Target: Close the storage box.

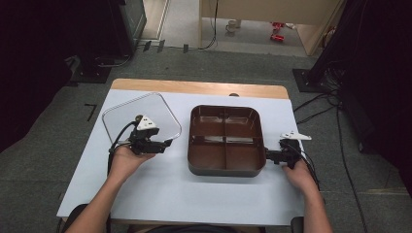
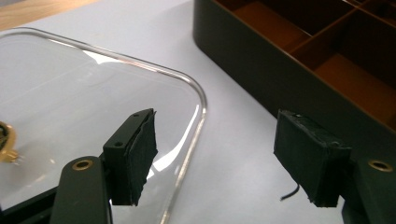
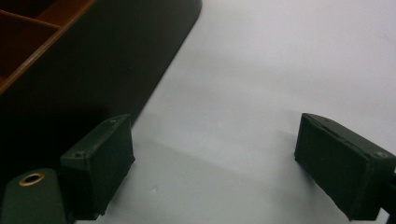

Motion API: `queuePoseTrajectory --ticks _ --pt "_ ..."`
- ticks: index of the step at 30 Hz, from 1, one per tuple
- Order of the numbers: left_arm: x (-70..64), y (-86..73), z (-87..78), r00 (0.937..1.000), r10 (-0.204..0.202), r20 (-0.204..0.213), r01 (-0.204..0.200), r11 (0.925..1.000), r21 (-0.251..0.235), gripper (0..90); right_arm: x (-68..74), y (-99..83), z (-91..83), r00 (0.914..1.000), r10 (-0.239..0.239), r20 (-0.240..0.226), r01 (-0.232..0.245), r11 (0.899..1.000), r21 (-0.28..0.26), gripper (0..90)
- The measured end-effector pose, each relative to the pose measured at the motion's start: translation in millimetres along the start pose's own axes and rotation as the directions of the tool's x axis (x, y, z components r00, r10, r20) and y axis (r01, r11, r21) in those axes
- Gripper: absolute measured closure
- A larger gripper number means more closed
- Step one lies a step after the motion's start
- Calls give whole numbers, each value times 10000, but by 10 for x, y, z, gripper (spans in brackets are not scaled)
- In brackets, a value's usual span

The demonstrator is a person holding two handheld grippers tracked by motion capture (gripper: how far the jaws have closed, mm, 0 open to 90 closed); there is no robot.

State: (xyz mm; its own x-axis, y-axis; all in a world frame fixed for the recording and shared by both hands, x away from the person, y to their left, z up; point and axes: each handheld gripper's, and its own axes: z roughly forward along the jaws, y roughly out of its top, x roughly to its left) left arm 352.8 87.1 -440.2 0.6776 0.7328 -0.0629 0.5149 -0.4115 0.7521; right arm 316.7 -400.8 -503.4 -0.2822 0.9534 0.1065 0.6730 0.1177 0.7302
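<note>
Lid (image 1: 141, 118) of clear plastic is lying flat on the white table (image 1: 160, 189), at its left side, well apart from nothing but near the brown tray's left wall. Your left gripper (image 1: 167, 144) is hovering over the lid's near right corner, pointing toward the tray; in the left gripper view its jaws are standing wide apart, one pad (image 2: 135, 156) sitting above the lid's (image 2: 84, 102) curved rim and the other beside the tray's (image 2: 261, 70) dark outer wall, gripping nothing. A small brass-coloured fitting (image 2: 5, 144) is showing at the left edge of that view, on the lid.

Centre: the divided tray (image 1: 226, 167) is resting on the table, its four brown compartments lying open.

Right: your right gripper (image 1: 268, 156) is pointing at the tray's near right corner, just beside it. In the right gripper view its jaws are spreading wide over bare table (image 3: 261, 70), with the tray's (image 3: 93, 60) wall just beside the left pad (image 3: 102, 163); whether they are touching, you cannot tell.
</note>
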Motion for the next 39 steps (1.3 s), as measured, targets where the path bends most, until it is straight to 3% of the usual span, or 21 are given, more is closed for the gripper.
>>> queuePoseTrajectory --ticks 4,19,30,39 --pt "87 37 32 9994 -345 47 345 9994 26 308 0 0 0 10000 0 -1 0 10000 3 113" --pt "377 160 68 9959 -512 -740 515 9987 12 317 0 0 0 10000 0 1 0 10000 1 113" --pt "680 199 61 9878 -1047 -1149 1020 9943 -296 340 0 0 0 10000 0 2 0 10000 0 113" --pt "902 180 123 9783 -1172 -1709 1147 9931 -241 347 0 0 0 10000 -4 2 4 10000 -2 113"
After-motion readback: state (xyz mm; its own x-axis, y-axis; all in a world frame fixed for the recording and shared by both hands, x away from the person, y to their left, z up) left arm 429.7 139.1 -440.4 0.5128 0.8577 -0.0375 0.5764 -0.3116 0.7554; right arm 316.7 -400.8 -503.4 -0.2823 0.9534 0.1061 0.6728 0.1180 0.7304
